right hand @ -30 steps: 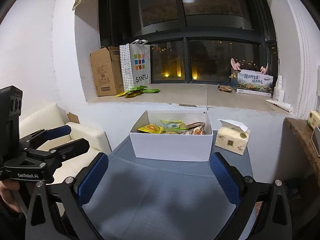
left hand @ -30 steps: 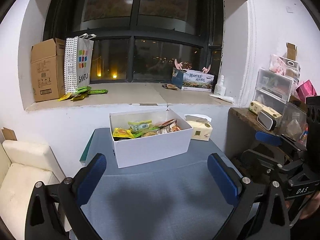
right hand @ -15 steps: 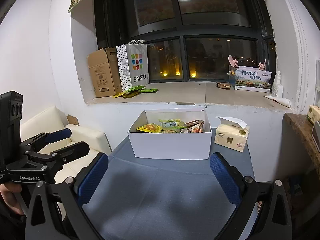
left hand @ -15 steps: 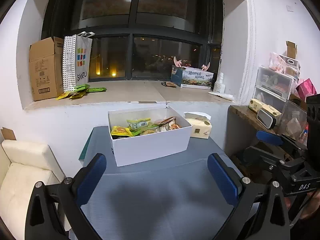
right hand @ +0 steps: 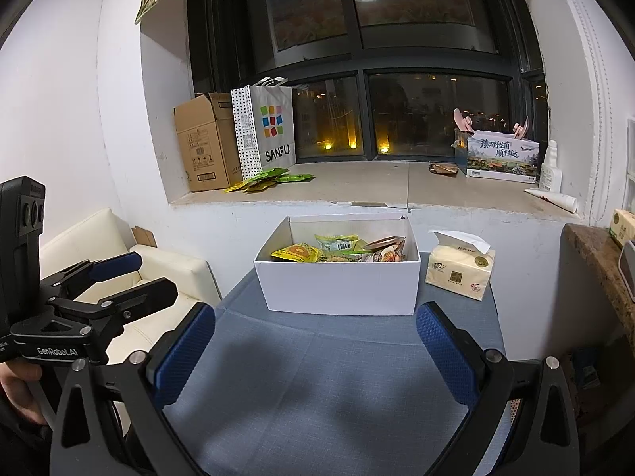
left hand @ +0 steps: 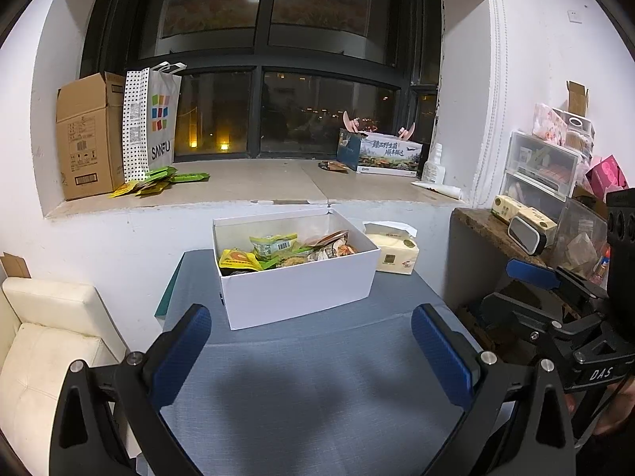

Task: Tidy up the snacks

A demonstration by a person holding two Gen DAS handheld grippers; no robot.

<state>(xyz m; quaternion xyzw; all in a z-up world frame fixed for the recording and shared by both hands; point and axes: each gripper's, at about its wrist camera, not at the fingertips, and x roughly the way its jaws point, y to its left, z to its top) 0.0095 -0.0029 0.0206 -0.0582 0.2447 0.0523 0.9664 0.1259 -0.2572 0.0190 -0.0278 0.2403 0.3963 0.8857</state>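
Since one second ago both wrist views have tilted slightly upward, so the open white cardboard box sits a little lower in each; nothing on the table has shifted. The left gripper, black-framed with blue textured pads, hovers above the grey-blue cloth-covered table with its jaws spread wide and empty. The right gripper, of the same build, hovers likewise, jaws spread and holding nothing. The white box stands at the far end of the table, close under the window sill, and contains the assorted snack packets: a yellow pouch at left, a green barcoded pouch at centre, brownish wrappers at right. Just beside the box, on its right, stands a pale yellow tissue pack. On the stone window sill lie loose green and yellow snack packets, near a dotted white paper shopping bag and a brown cardboard carton. A printed rectangular box rests at the sill's right end.
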